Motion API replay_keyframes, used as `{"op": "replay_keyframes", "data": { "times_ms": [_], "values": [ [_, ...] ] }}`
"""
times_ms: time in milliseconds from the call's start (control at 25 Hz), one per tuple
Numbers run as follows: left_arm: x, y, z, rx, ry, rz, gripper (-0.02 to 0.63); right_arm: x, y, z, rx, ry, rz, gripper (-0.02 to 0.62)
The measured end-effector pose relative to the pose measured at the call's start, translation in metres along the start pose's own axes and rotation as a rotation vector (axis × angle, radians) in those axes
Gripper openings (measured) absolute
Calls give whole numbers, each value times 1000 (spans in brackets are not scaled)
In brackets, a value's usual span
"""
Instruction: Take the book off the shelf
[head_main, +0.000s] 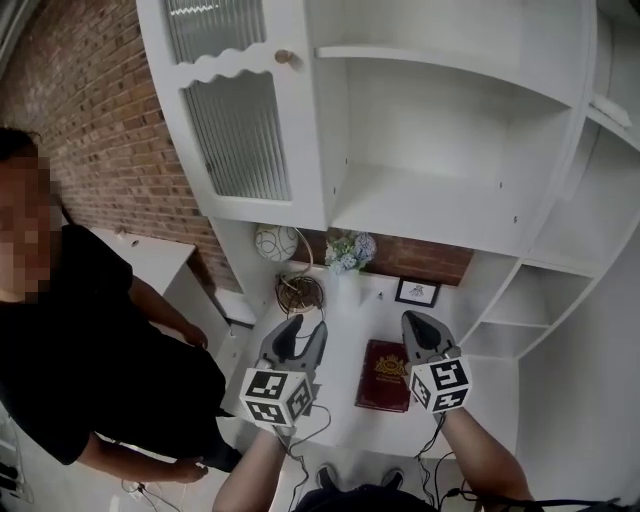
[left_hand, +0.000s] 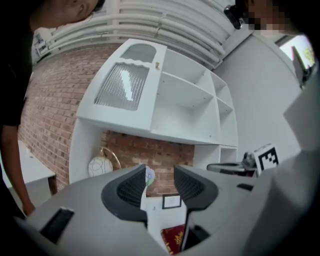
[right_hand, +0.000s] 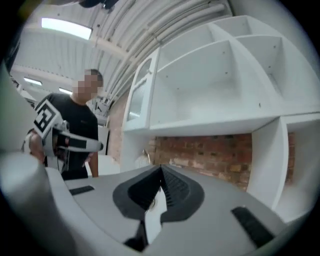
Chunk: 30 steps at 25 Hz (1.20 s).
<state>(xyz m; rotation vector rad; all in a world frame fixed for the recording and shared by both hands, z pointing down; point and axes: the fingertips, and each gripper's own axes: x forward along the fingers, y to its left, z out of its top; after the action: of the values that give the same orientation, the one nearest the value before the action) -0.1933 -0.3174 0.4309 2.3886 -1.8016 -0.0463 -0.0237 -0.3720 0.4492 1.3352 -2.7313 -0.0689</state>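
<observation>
A dark red book (head_main: 385, 378) with a gold emblem lies flat on the white counter (head_main: 340, 350) under the shelf unit. My left gripper (head_main: 303, 328) hovers just left of the book, its jaws open with nothing between them. In the left gripper view (left_hand: 160, 172) the book (left_hand: 172, 239) shows low down through the gap. My right gripper (head_main: 420, 320) hangs over the book's upper right corner. Its jaws are shut and I see nothing between them in the right gripper view (right_hand: 161, 169).
A white shelf unit (head_main: 450, 190) with a ribbed-glass door (head_main: 235, 130) rises behind the counter. At the counter's back stand a round patterned ornament (head_main: 277, 243), a gold ring piece (head_main: 298, 293), a flower vase (head_main: 350, 255) and a small frame (head_main: 417, 292). A person in black (head_main: 90, 360) stands at the left.
</observation>
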Motion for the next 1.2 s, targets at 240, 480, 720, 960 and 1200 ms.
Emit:
{"op": "replay_keyframes", "data": {
  "times_ms": [240, 480, 720, 960, 1200],
  "values": [
    [4, -15, 70, 87, -129, 28, 157, -15, -25, 106, -39, -195, -87, 0],
    [8, -41, 102, 77, -197, -5, 155, -30, -31, 139, -87, -251, -128, 0],
    [13, -56, 118, 91, -230, -19, 153, -39, -38, 155, -74, -286, -139, 1],
    [17, -58, 116, 66, -226, -24, 153, -46, -47, 154, -46, -286, -150, 1],
    [17, -62, 113, 53, -227, -34, 153, -55, -55, 148, -44, -287, -168, 0]
  ]
}}
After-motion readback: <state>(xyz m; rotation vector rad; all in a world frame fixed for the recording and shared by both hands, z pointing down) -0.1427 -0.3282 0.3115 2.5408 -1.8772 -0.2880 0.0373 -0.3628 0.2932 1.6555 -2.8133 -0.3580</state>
